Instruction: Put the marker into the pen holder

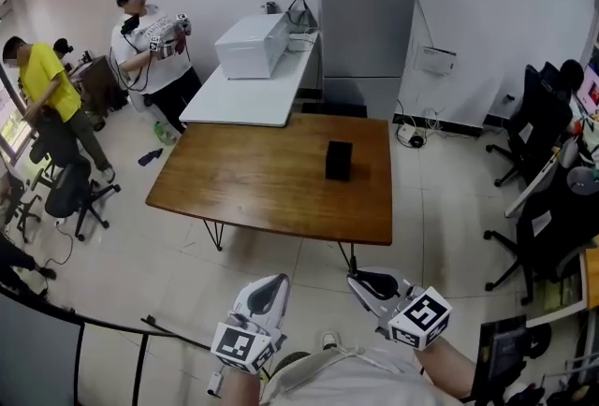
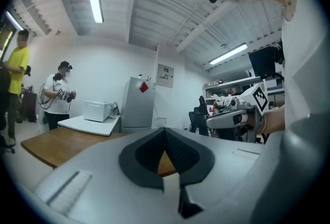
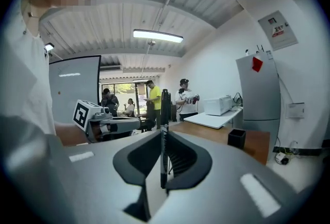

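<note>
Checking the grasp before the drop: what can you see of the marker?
The marker is a thin, dark, straight stick, plastic by its look. It stands upright, clamped between the shut jaws of the right hand-held gripper, its top rising well above them. Only the jaws touch it.

Right gripper [image 3: 163, 138]: jaws were closed on the marker, one pad on each side of it.
Marker [image 3: 164, 107]: black, stood upright, its top stuck out above the jaws.
Left gripper [image 3: 116, 124]: at the left, held level, its tag cube faced the camera.
Pen holder [image 3: 236, 138]: black, square, open top, stood on the brown table [image 3: 206, 132], well apart from the marker.
White table [image 3: 214, 120]: behind the brown one, with a white box [image 3: 224, 105] on it.
Grey cabinet [image 3: 260, 99]: tall, against the wall, red diamond on its door.
People: one in a yellow shirt [image 3: 154, 100], one in a white shirt [image 3: 186, 100], both stood far back.
Ceiling light [image 3: 157, 36]: was lit.
</note>
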### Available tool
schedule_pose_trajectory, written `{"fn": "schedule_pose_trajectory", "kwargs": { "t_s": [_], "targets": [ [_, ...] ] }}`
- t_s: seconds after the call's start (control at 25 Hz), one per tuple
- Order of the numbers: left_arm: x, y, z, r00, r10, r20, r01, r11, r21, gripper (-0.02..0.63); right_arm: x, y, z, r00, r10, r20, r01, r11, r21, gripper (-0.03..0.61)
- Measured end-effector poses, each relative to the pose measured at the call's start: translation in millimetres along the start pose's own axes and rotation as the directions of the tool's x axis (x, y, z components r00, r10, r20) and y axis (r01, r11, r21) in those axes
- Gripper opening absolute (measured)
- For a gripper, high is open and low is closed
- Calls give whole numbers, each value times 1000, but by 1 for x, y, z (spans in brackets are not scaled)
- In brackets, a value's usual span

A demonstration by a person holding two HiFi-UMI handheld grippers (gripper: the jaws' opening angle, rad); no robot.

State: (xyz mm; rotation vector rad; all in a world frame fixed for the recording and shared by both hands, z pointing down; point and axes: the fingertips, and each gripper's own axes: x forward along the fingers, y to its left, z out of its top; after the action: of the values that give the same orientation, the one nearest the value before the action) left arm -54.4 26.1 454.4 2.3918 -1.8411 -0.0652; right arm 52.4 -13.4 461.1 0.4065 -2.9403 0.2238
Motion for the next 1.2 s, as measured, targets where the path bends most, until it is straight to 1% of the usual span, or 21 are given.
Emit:
{"fn": "schedule_pose_trajectory", "kwargs": {
  "t_s": [0.16,0.4,0.56,0.76,0.88,1.0,1.08,1.2],
  "targets": [
    [51,25,-1,999,-32,-20,32,999,-13,14,23,-41,4,1000,-21,5,20,996,89,35],
    [119,69,-3,995,-87,-53,85,996,-42,14,71,-100,11,998,-69,-6,69,990,127,35],
    [165,106,4,989,-142,-49,140,989,-46,14,103,-140,18,989,-146,-3,146,980,135,35],
    [222,154,20,968,-246,-48,244,969,-33,14,148,-190,38,966,-259,13,255,956,144,35],
    [251,177,23,952,-300,-68,298,954,-39,14,170,-221,49,939,-342,30,334,929,160,35],
    [273,192,23,937,-337,-89,335,941,-34,14,184,-244,52,914,-404,32,392,902,179,35],
    [282,195,23,931,-354,-93,352,935,-42,14,188,-255,52,904,-427,28,414,889,194,35],
    [296,195,22,926,-367,-83,364,930,-53,14,192,-268,54,902,-430,35,415,887,204,35]
  ]
}}
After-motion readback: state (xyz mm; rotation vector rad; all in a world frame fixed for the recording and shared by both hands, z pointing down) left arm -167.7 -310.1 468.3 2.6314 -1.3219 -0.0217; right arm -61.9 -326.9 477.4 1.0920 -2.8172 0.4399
